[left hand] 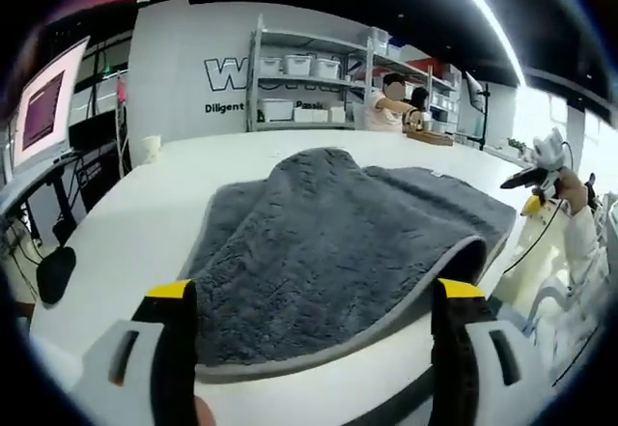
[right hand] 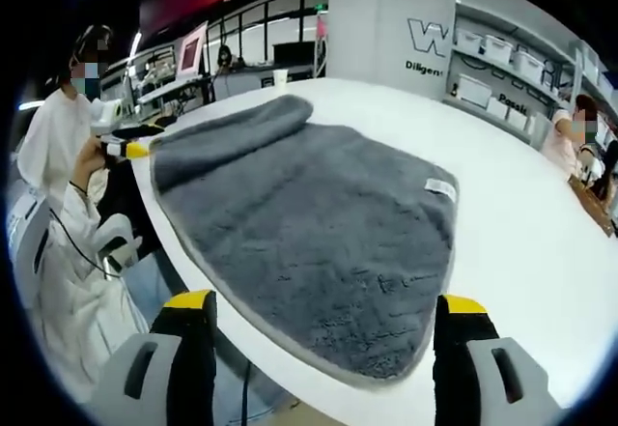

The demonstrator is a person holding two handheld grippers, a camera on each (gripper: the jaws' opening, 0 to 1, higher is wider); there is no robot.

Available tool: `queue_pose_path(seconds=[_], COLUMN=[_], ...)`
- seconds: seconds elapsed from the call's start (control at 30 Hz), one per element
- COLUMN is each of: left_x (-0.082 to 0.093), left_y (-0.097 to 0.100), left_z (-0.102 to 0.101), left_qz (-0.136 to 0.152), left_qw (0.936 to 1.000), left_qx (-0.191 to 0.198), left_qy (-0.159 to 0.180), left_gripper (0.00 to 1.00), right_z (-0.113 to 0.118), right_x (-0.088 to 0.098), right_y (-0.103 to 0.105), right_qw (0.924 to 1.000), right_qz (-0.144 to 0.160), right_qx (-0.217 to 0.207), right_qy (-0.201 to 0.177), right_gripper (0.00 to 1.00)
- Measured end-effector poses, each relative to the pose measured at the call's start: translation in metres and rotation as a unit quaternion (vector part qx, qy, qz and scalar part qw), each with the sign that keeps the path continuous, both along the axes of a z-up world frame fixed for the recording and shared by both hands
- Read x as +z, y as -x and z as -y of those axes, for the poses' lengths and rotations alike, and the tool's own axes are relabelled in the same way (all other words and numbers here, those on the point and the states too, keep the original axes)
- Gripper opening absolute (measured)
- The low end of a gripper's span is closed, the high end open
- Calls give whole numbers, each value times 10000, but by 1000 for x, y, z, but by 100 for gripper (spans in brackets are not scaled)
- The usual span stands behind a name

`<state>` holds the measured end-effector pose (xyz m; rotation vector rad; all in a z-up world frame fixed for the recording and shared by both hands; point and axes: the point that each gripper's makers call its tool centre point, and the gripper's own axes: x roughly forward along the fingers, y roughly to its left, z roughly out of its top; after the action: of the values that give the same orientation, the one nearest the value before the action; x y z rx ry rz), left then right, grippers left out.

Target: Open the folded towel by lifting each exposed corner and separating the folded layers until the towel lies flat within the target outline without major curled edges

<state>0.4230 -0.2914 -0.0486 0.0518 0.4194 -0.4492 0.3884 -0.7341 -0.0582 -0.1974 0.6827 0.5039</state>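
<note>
A grey fluffy towel (left hand: 328,242) lies on the white table (left hand: 145,213), partly folded, with a raised hump at the far middle and a curled edge at the near right. Its white label (left hand: 439,173) shows near the far side. My left gripper (left hand: 316,293) stands open just short of the towel's near edge, holding nothing. My right gripper (left hand: 531,177) shows at the right, past the towel's end, in a person's hand. In the right gripper view the towel (right hand: 309,223) spreads ahead with its label (right hand: 440,187). My right gripper (right hand: 323,302) is open over the near edge. My left gripper (right hand: 130,146) hovers at the towel's far left corner.
Shelves with white bins (left hand: 299,64) line the back wall, with people (left hand: 391,102) standing beside them. A monitor (left hand: 43,107) sits far left and a white cup (left hand: 152,146) near the table's far edge. A person in white (right hand: 58,146) and a chair (right hand: 116,238) are at the table's left edge.
</note>
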Motion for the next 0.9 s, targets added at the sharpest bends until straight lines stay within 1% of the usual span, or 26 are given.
queue_pose_path(seconds=[0.07,0.1,0.17,0.2,0.23,0.27,0.3,0.37,0.4,0.47,0.57,0.63,0.67,0.73,0.77,0.8,0.9], left_x=[-2,-3,-5,-7,-8,-10,-10,-11,-12,-14,-13,-10,-10,-9,-9,-9,-8], left_y=[1,2,3,3,4,5,6,7,8,9,12,12,12,13,13,13,13], left_z=[2,3,4,5,5,5,5,4,3,1,-2,-3,-4,-6,-6,-8,-12], left_qz=[-42,-84,-108,-137,-159,-182,-195,-203,-206,-231,-229,-197,-196,-187,-189,-196,-189], left_qw=[10000,9999,9999,9998,9998,9997,9997,9997,9997,9997,9997,9997,9997,9998,9998,9998,9998], left_qx=[-33,-63,-110,-124,-140,-161,-156,-134,-111,-97,-102,-93,-92,-88,-86,-75,-33], left_qy=[-44,-52,-31,-9,-5,-1,8,35,38,-26,-11,50,58,52,45,36,44], left_gripper=[99,99,98,98,98,98,98,97,96,96,97,97,97,96,96,96,96], right_z=[-2,-3,-1,1,3,3,3,0,1,6,12,17,21,28,34,39,51], right_x=[4,5,7,7,8,9,10,12,12,11,6,4,2,-2,-6,-8,-10], right_y=[-4,-7,-15,-18,-24,-26,-32,-40,-43,-54,-67,-78,-82,-88,-91,-95,-103], right_qw=[9999,9999,9997,9997,9995,9994,9992,9988,9986,9984,9983,9969,9967,9963,9960,9958,9935], right_qz=[44,77,228,249,307,336,394,389,402,436,439,486,503,498,462,469,483], right_qx=[-10,-2,45,-9,-49,-48,-29,-53,-68,-120,-165,-340,-388,-525,-676,-736,-999], right_qy=[-99,-87,77,86,106,103,10,-285,-335,-328,-355,-518,-513,-454,-363,-266,-236], right_gripper=[91,91,88,84,78,73,71,68,67,63,54,47,44,38,36,35,30])
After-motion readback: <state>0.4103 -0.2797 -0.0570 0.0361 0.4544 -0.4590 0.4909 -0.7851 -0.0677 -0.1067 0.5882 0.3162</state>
